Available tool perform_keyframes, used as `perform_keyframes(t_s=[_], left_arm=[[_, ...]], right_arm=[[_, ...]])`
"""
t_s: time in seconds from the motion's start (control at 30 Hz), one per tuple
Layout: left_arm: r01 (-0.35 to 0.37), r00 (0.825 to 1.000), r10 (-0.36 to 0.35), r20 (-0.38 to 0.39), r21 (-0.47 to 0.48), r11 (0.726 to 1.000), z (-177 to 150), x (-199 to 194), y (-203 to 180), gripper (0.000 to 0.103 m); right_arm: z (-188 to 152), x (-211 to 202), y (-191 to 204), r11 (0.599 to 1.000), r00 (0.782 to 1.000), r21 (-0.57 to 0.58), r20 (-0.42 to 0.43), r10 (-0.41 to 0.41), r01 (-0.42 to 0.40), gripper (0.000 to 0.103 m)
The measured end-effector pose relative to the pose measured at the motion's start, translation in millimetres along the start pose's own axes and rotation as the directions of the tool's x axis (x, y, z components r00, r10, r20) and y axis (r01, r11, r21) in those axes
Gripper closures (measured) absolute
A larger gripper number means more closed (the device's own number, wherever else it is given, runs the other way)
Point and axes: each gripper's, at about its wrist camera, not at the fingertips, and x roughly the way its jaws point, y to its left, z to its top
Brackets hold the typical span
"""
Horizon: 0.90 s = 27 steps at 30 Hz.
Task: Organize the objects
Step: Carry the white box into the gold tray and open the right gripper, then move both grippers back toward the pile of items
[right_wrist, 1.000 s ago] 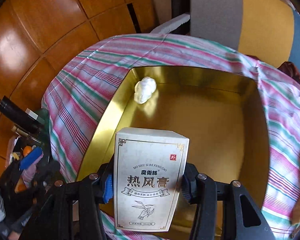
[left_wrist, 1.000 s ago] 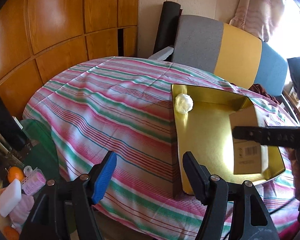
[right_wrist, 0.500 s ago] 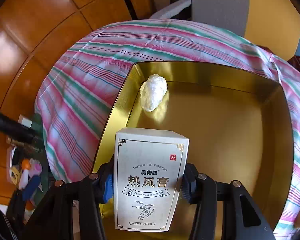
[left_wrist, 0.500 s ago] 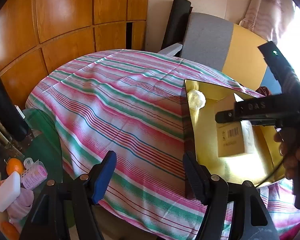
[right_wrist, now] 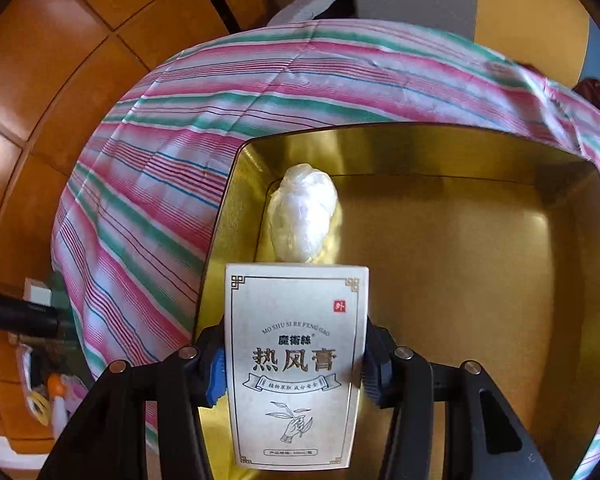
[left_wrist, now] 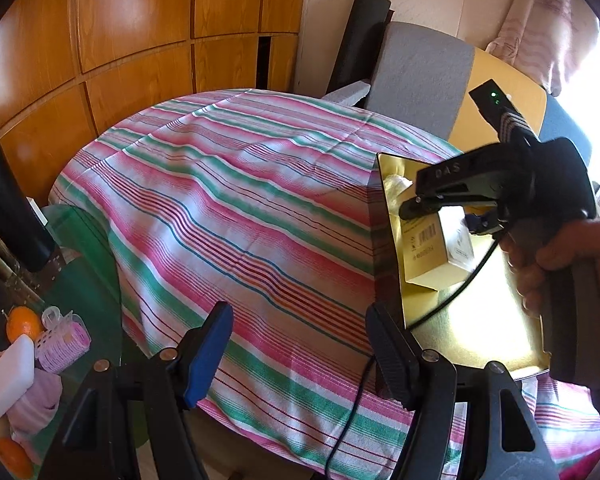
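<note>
My right gripper (right_wrist: 294, 364) is shut on a white carton with Chinese print (right_wrist: 296, 364) and holds it low inside the gold tin tray (right_wrist: 480, 272), near its left wall. A white crumpled plastic wad (right_wrist: 304, 216) lies in the tray's far left corner, just beyond the carton. In the left wrist view the carton (left_wrist: 436, 252) sits in the right gripper (left_wrist: 424, 208) over the tray (left_wrist: 480, 320). My left gripper (left_wrist: 300, 344) is open and empty, above the striped cloth near the table's front edge, left of the tray.
A pink, green and white striped cloth (left_wrist: 228, 208) covers the round table. A lower glass shelf at the left holds oranges (left_wrist: 22, 322), a pink item (left_wrist: 62, 340) and a white block (left_wrist: 10, 376). Wooden panels (left_wrist: 120, 40) and a grey-yellow chair (left_wrist: 428, 76) stand behind.
My right gripper has carried the carton forward and down into the tray, closer to the plastic wad. The left gripper has drifted back and left; its jaws stay open.
</note>
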Motion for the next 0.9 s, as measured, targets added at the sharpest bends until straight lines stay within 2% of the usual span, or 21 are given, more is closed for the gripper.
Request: perform_keyframes(t_s=[0.1, 0.17, 0.2, 0.33, 0.5, 0.7, 0.9], left_arm=[[0.0, 1.0, 0.0, -0.007, -0.005, 1.0, -1, 2, 1, 0.034], [0.001, 1.0, -0.001, -0.006, -0.004, 1.0, -1, 2, 1, 0.033], [0.002, 1.0, -0.002, -0.006, -0.004, 1.0, -1, 2, 1, 0.033], [0.003, 1.0, -0.003, 0.001, -0.005, 1.0, 0, 1, 0, 0.033], [0.001, 1.0, -0.001, 0.008, 0.003, 1.0, -1, -1, -2, 0.033], [0.0, 0.999, -0.001, 0.041, 0.019, 1.0, 1, -10, -7, 0.029], [0.008, 0.998, -0.011, 0.055, 0.047, 0.999, 0, -18, -20, 0.028]], right_arm=[[4, 3, -7, 0.993, 0.996, 0.07, -0.009, 0.092, -0.091, 0.047], [4, -1, -15, 0.983, 0.989, 0.114, 0.007, 0.145, -0.145, 0.034], [3, -5, -19, 0.978, 0.987, 0.131, 0.018, 0.159, -0.16, 0.032], [-7, -23, -35, 0.967, 0.979, 0.158, 0.059, 0.194, -0.201, 0.031], [-26, -33, -46, 0.96, 0.972, 0.157, 0.053, 0.227, -0.233, 0.031], [-60, -71, -48, 0.991, 0.98, 0.009, 0.149, 0.132, -0.135, 0.031], [-101, -111, -66, 0.995, 0.968, -0.096, 0.249, 0.024, 0.0, 0.029]])
